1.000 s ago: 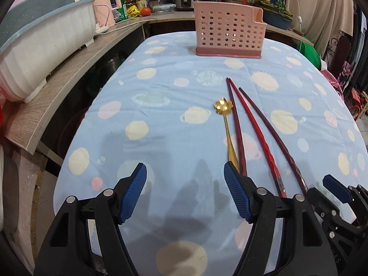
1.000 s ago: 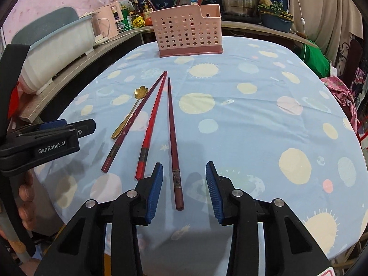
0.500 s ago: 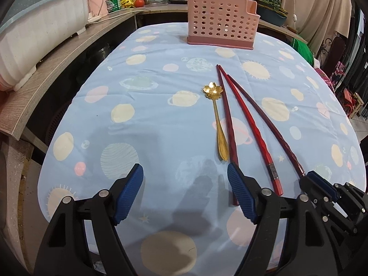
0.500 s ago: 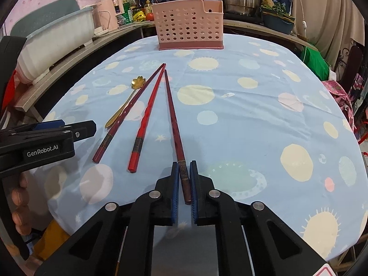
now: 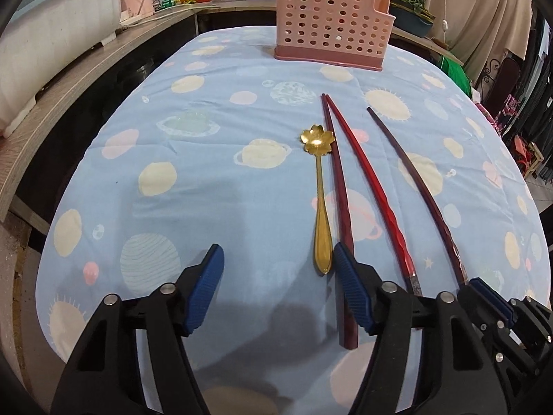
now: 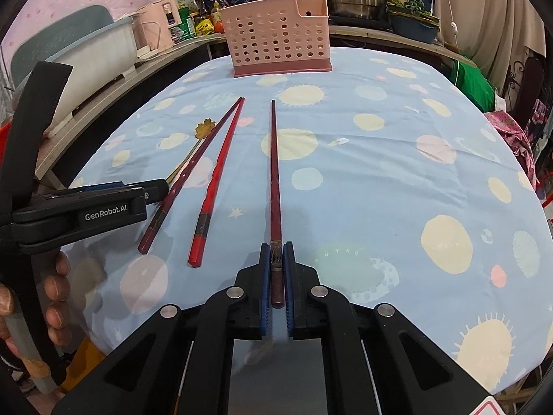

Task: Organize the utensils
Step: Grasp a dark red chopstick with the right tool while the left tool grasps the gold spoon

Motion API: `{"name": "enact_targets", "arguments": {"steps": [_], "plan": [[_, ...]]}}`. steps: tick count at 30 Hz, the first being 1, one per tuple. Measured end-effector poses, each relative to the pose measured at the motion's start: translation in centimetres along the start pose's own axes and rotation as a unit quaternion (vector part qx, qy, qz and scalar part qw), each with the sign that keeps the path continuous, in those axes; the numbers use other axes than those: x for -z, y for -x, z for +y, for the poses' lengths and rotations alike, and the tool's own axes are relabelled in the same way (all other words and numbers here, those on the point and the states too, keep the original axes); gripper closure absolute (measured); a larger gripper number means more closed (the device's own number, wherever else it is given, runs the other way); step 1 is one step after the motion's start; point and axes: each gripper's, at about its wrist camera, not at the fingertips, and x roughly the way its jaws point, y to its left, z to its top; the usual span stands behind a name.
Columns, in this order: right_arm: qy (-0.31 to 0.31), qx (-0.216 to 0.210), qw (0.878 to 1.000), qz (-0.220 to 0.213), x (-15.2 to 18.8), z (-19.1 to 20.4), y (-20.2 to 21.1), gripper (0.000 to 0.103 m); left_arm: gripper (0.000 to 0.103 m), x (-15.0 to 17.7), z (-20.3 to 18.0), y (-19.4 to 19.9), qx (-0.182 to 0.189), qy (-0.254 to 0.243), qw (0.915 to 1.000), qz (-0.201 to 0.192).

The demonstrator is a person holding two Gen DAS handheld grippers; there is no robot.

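Chopsticks + gold spoon (image 5: 319,204) on planet-print tablecloth (image 6: 380,173), pink holder (image 6: 278,43) at far end.
Dark chopstick (image 6: 274,180) clamped at butt end by right gripper (image 6: 277,276); left gripper (image 5: 276,287) spread wide w/ nothing between, low nr spoon handle, beside two red chopsticks (image 5: 363,180).

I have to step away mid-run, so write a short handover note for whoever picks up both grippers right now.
Right hand-held gripper: shut on the dark chopstick, gripped at its near end; whether it is lifted yet I cannot tell.
Left hand-held gripper: open, holding nothing, near the gold spoon handle.
On the tablecloth: spoon, maroon chopstick, red chopstick, side by side.
Pink utensil basket stands at the far end; no table utensil is in it yet.
Left: carry all four into the basket.
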Motion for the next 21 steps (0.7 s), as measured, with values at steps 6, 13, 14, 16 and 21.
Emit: {"name": "enact_targets", "arguments": {"steps": [6,13,14,16,21], "plan": [[-0.001,-0.001,1.000,0.000,-0.1,0.0,-0.1,0.096,0.065,-0.2,-0.3,-0.1,-0.011,-0.014,0.9998,-0.009],[0.005,0.000,1.000,0.001,-0.2,0.1,-0.1,0.096,0.090,-0.3,-0.3,0.1,0.009,-0.016,0.9998,0.000],[0.005,0.000,1.000,0.001,-0.2,0.2,0.0,0.096,0.091,-0.3,-0.3,0.2,0.013,-0.015,0.9998,0.002],[0.004,-0.001,1.000,-0.002,-0.3,0.2,0.3,0.096,0.093,-0.3,-0.2,0.3,0.021,-0.012,0.9997,0.008],[-0.001,-0.006,1.000,-0.018,-1.2,0.1,1.7,0.096,0.094,-0.5,0.3,1.8,0.033,-0.003,0.9995,0.004]]}}
